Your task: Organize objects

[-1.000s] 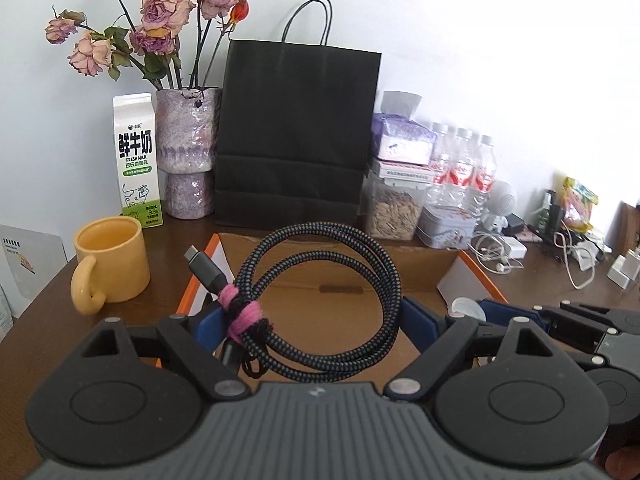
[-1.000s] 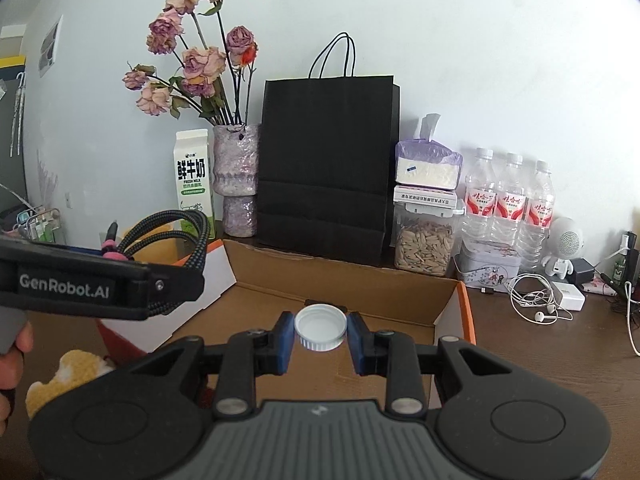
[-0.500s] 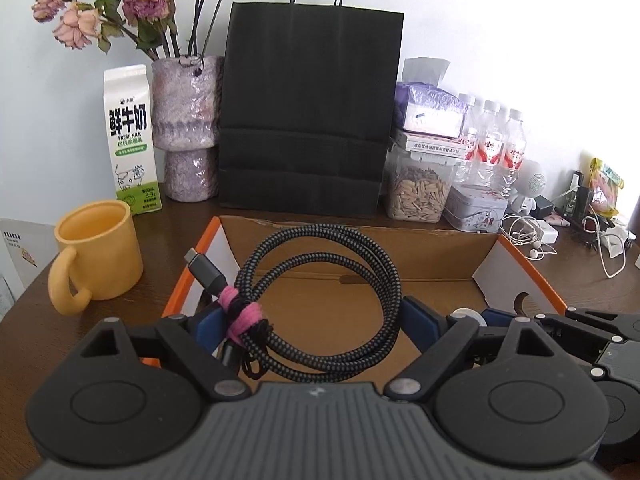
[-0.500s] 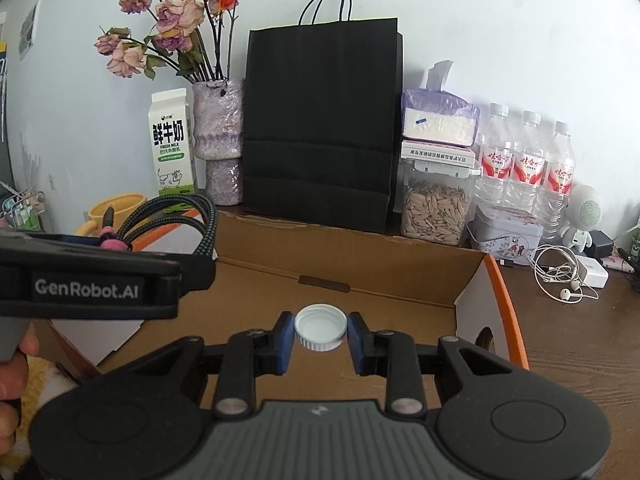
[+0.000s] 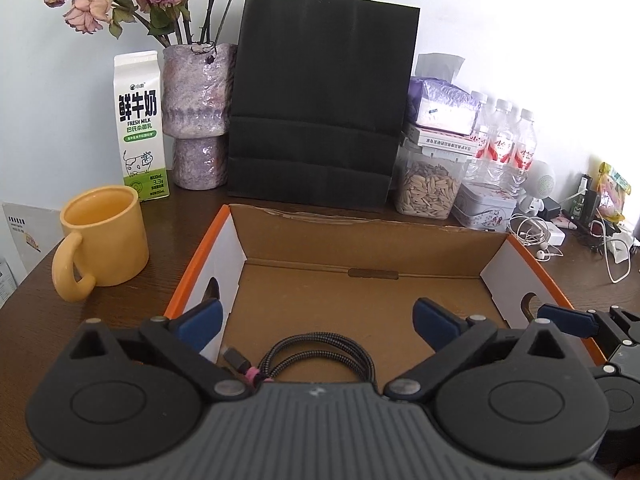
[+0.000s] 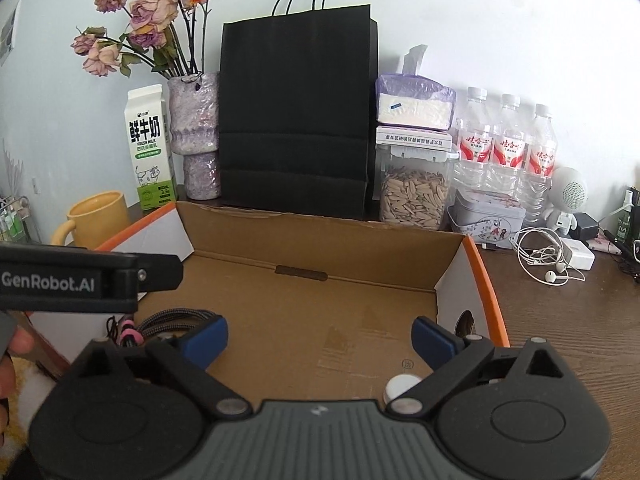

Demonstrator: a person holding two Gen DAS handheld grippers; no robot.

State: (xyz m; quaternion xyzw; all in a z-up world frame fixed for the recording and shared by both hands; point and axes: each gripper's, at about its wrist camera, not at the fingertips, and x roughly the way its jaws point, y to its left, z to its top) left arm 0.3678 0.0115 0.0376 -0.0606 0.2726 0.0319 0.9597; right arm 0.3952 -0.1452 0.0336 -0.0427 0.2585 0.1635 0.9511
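An open cardboard box (image 5: 360, 236) with orange edges sits in front of me; it also shows in the right wrist view (image 6: 320, 236). My left gripper (image 5: 316, 316) is open and empty above the box. A coiled black braided cable with a pink tie (image 5: 316, 352) lies on the box floor just below it; it also shows in the right wrist view (image 6: 168, 320). My right gripper (image 6: 320, 334) is open and empty over the box. A white bottle cap (image 6: 402, 386) lies on the box floor beside its right finger, partly hidden.
A yellow mug (image 5: 104, 236) stands left of the box. Behind are a milk carton (image 5: 140, 128), a vase of dried roses (image 5: 196, 116), a black paper bag (image 5: 320, 100), a seed jar (image 5: 430, 184), water bottles (image 6: 508, 152), a tin and white earphones (image 6: 548, 256).
Both grippers opened. The cable dropped from the left gripper onto the box floor, and the white cap dropped from the right gripper onto the box floor. Both views moved closer over the box.
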